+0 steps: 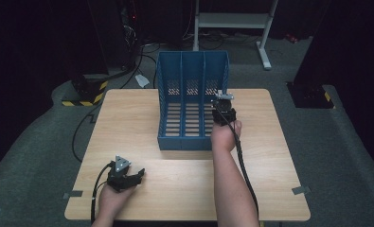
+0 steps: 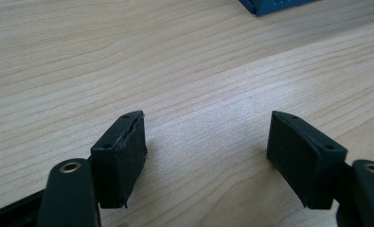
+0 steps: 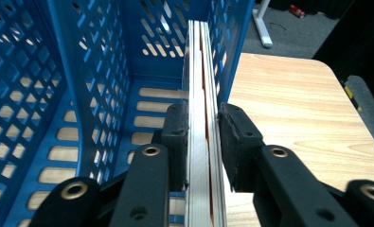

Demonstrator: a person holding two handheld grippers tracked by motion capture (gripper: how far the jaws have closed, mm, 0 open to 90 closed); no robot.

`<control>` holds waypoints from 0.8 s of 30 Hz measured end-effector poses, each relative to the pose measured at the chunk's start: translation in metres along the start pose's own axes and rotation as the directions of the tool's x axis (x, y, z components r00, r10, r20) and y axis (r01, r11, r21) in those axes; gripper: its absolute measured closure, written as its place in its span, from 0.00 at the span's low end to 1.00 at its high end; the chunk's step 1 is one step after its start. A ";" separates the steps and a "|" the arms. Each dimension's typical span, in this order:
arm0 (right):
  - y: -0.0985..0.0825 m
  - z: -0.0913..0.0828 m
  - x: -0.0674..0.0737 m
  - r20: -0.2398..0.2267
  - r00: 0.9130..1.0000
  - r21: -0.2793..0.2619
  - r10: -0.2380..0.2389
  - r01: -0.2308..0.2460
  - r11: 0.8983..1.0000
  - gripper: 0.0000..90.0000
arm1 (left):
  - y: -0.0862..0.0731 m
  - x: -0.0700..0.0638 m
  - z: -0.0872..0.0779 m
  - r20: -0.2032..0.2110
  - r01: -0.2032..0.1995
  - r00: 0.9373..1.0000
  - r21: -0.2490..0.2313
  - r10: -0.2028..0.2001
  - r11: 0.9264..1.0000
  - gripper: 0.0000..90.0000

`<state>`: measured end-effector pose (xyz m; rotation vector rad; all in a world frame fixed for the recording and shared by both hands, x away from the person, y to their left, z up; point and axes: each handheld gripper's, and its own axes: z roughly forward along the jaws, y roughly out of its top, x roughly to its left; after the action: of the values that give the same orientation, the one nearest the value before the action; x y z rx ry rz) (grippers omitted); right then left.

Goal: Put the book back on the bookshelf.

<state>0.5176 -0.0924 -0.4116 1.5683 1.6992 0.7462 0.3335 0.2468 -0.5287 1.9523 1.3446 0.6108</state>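
— See the right hand-held gripper [image 3: 201,130]? Its jaws sit on either side of that thin stack of flat sheets [image 3: 203,94], standing on edge in the rightmost slot of the blue file rack [image 1: 192,101].

— Clamped, or letting go?

— Hard to call. The left pad touches the stack, the right one looks a hair off it. I'd say the grip is light at best, barely pinching.

— And the stack itself?

— Upright, pressed close to the rack's outer right wall, with its lower edge down inside the slot. I can't tell whether it has reached the floor of the rack.

— So what could go wrong?

— If the jaws part before the sheets are seated, they could drop and fan out, or lean across the slot. Pulling the gripper back at an angle might drag the stack along, or catch the perforated wall and shove the rack across the counter [image 1: 128,123], since nothing is steadying it.

— The other hand isn't helping?

— No. The left hand-held gripper [image 2: 206,146] rests at the near edge of the counter, jaws wide apart, nothing between them, well away from the rack.
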 end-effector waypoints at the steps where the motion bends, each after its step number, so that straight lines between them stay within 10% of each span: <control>1: 0.001 -0.001 -0.001 -0.006 1.000 -0.005 -0.006 0.006 1.000 0.77 | 0.000 0.000 0.000 0.000 0.000 1.000 0.000 0.000 1.000 0.32; 24: 0.004 -0.011 -0.013 -0.145 0.989 -0.017 0.007 -0.009 1.000 0.51 | 0.000 0.000 0.000 0.000 -0.001 1.000 0.000 0.001 1.000 0.32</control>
<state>0.5118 -0.1043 -0.4007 1.5420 1.7862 0.8961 0.3334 0.2467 -0.5287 1.9526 1.3437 0.6111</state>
